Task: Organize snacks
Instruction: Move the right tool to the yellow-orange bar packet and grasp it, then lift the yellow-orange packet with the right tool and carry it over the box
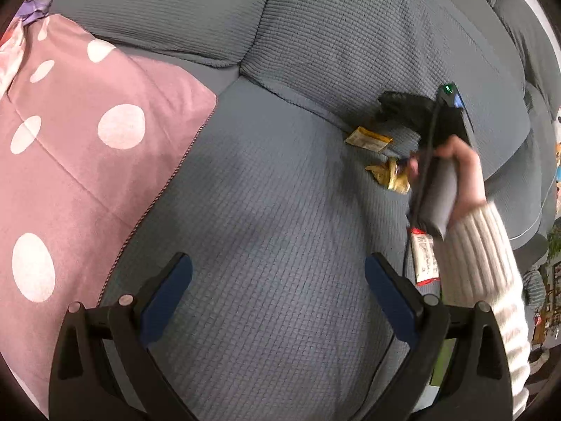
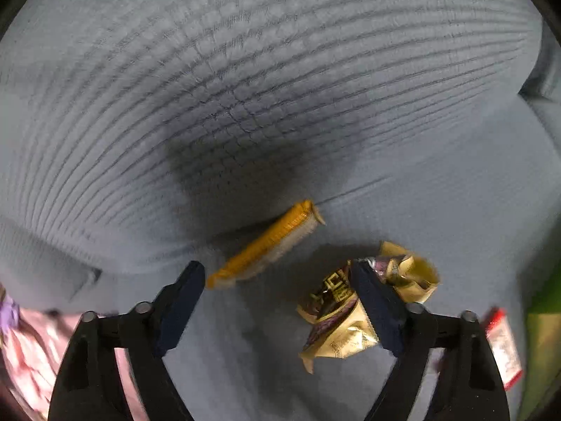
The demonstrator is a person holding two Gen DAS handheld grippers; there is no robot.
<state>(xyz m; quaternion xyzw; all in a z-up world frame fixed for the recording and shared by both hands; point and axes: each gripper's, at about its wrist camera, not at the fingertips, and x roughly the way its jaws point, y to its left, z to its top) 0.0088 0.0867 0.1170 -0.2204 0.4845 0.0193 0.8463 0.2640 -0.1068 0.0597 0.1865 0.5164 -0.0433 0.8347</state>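
A: Left gripper (image 1: 278,273), near end first: jaws spread wide, nothing between the pads, only blue-grey sofa seat (image 1: 266,210) under it.

B: Right gripper (image 2: 277,280)?

A: Jaws apart, not clamped on anything. The crumpled gold wrapper (image 2: 336,315) lies on the seat right at its right finger (image 2: 375,301), partly behind it; can't tell if pad and wrapper touch. The flat orange packet (image 2: 266,245) is just past the fingertips, up against the foot of the back cushion (image 2: 245,87).

B: Other snacks relative to the seat?

A: In the left wrist view, a red-and-white packet (image 1: 425,259) lies on the seat near the right finger, below the right hand (image 1: 459,172) and its cream ribbed sleeve (image 1: 480,263). Further out are the gold wrapper and the orange packet, at the seat-to-backrest seam.

B: Any containers?

A: No bin or box that I can make out. Something green at the seat's right edge (image 2: 541,333), too blurred to name.

B: Left of the seat?

A: Pink polka-dot quilt (image 1: 80,161), covering that side.
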